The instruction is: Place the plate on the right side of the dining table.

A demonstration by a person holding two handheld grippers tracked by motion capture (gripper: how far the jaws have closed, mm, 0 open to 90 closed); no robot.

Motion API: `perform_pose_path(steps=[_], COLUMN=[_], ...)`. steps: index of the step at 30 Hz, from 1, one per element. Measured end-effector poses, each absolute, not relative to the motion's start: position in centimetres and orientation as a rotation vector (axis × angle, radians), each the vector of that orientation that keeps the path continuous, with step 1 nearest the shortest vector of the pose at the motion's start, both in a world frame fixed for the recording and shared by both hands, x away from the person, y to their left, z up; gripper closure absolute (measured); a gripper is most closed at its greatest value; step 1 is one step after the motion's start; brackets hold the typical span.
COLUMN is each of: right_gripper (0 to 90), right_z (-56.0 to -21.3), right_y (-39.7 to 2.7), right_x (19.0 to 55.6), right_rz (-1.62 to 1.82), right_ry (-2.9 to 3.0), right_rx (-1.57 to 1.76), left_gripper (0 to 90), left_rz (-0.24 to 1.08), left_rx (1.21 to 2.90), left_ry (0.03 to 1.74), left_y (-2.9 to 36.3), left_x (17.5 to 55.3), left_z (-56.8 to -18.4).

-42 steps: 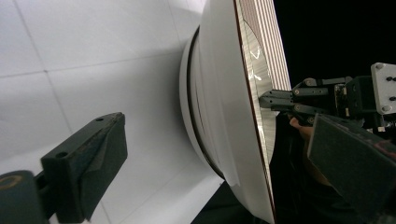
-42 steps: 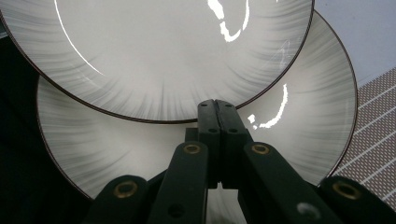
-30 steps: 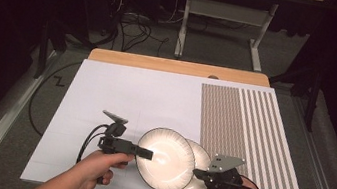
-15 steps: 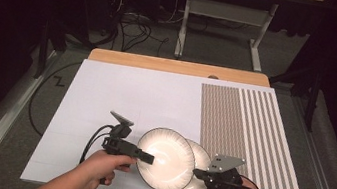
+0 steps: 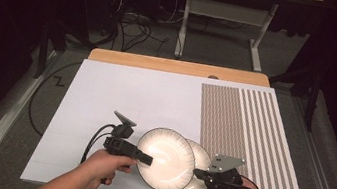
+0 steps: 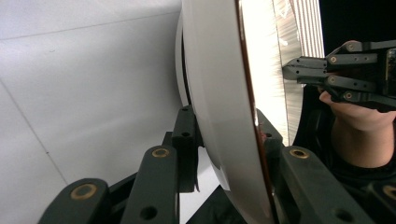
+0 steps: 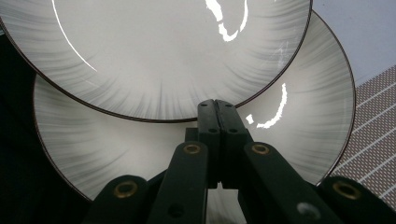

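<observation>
Dark floor with tangled cables and a metal frame lies behind the surface [image 5: 120,97], a white board with a wooden strip along its far edge and a patch of brown stripes [image 5: 251,137] on its right part. Two pale plates with dark rims lie overlapped near the front edge, between the person's hands. The upper plate [image 5: 165,159] is tipped up off the surface at its left side and rests partly over the lower plate [image 5: 197,177], which pokes out to the right beneath it. The left tongs [image 5: 145,159] reach in from the left; their jaws have just been closing, and in the left gripper view the upper plate's rim [image 6: 224,121] stands edge-on between the two jaws, which close on it from both faces. The right tongs [image 5: 198,173] sit at the right edge of the plates with their jaws pressed fully together; in the right gripper view the closed tips [image 7: 217,112] lie over the lower plate [image 7: 299,135], just at the rim of the upper one [image 7: 154,56], with nothing seen between them.
</observation>
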State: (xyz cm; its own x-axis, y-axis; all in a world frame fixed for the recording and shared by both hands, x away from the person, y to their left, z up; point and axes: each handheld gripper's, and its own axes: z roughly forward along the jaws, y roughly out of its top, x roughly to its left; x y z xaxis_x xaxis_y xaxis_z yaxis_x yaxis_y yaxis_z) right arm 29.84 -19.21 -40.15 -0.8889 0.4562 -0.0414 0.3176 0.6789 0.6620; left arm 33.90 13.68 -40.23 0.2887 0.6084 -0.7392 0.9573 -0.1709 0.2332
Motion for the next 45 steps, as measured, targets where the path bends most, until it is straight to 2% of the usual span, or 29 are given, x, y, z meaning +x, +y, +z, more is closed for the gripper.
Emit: perform_pose_path(steps=[10, 15, 30, 45], right_gripper=[88.7, 81.8, 68.4, 50.1], right_z=[-39.7, -39.4, -39.1, -39.0], right_y=[-19.8, -20.5, -22.1, -23.5], right_x=[29.9, 30.2, 31.0, 31.4], right_rz=[1.074, 1.11, 1.194, 1.215], right_ry=[2.65, 2.591, 2.497, 2.365], right_rx=[0.637, 0.683, 0.81, 0.878], left_gripper=[70.5, 71.7, 73.3, 76.4], left_rz=[-0.627, -0.607, -0.542, -0.405], left_rx=[1.875, 1.873, 1.887, 1.885], left_ry=[1.407, 1.402, 1.378, 1.285], left_y=[13.7, 13.6, 13.7, 14.0], left_x=[33.7, 33.6, 33.5, 33.7], left_z=[-40.1, -39.9, -39.3, -38.5])
